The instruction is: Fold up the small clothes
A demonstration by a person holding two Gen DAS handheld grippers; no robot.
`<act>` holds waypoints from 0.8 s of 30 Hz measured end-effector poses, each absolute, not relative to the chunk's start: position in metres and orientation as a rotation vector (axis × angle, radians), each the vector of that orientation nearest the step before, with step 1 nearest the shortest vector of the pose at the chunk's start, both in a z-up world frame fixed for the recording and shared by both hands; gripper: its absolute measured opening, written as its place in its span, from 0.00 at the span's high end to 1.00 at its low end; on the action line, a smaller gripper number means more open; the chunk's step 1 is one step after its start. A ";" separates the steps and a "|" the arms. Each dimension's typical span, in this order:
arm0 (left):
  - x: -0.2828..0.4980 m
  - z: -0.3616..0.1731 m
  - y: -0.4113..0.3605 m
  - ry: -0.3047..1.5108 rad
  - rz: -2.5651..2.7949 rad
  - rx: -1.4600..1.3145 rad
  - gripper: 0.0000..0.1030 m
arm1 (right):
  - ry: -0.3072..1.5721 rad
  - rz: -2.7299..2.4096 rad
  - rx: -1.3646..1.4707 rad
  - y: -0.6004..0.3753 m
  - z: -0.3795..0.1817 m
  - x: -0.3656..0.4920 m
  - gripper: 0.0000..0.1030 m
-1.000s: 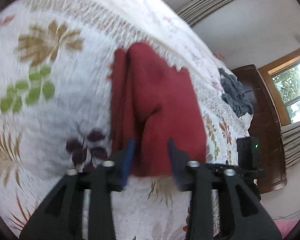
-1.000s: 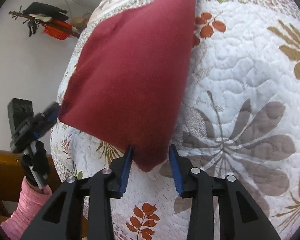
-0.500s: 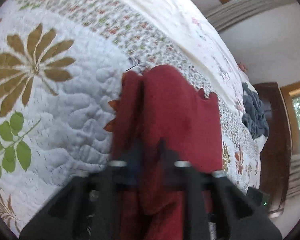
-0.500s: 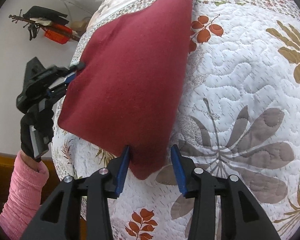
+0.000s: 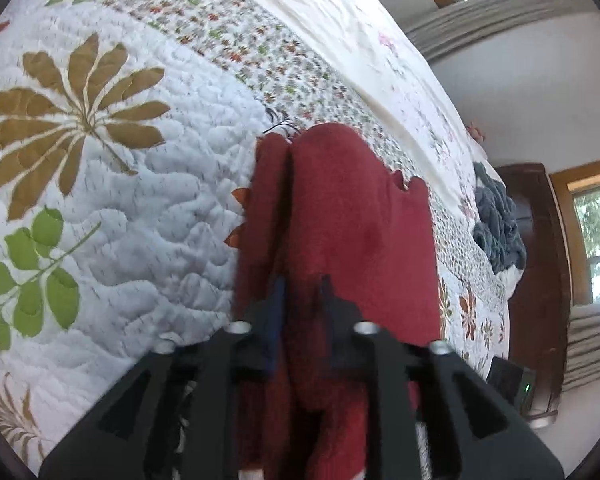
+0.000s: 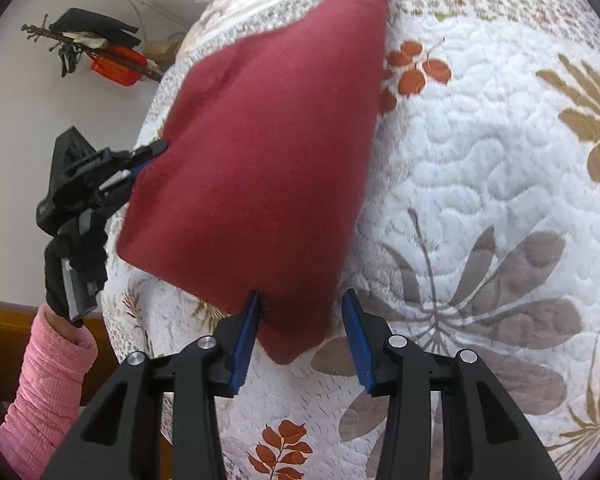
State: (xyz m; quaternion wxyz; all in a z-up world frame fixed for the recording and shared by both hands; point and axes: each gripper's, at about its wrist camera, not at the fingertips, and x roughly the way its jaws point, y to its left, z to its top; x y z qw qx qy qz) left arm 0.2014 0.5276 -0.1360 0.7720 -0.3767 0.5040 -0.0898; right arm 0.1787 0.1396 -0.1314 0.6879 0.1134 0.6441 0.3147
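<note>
The fingers of the left gripper stand narrow, pinched on a thick fold of the dark red knit garment; the cloth bunches up between them and hangs down toward the camera, covering most of the gap. Beyond the grip the garment lies along the leaf-patterned white quilt, with a second ridge of the same red cloth lying just beside the main fold on its left. Far along the bed a grey-blue garment lies crumpled near the dark wooden headboard. This view is somewhat blurred around the fingers.

In the right wrist view the blue-padded fingers of the right gripper stand wide apart, straddling the near corner of the garment. The left pad touches the cloth's edge; the right pad is clear of it, over the quilt. The garment spreads flat and roughly triangular across the quilt, its narrow end pointing away. At its left edge the left gripper is seen clamped on the cloth, held by a black-gloved hand with a pink sleeve below. On the wall behind hangs a rack of dark and orange items.
</note>
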 end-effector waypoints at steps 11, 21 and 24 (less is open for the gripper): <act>0.218 -0.166 0.531 1.148 -0.307 -0.797 0.25 | 1.410 0.760 0.457 0.122 -0.132 0.219 0.43; 0.249 -0.181 0.497 1.168 -0.532 -0.818 0.22 | 1.416 0.795 0.619 0.129 -0.173 0.254 0.32; 0.255 -0.184 0.480 1.193 -0.569 -0.764 0.23 | 1.423 0.812 0.671 0.135 -0.185 0.262 0.30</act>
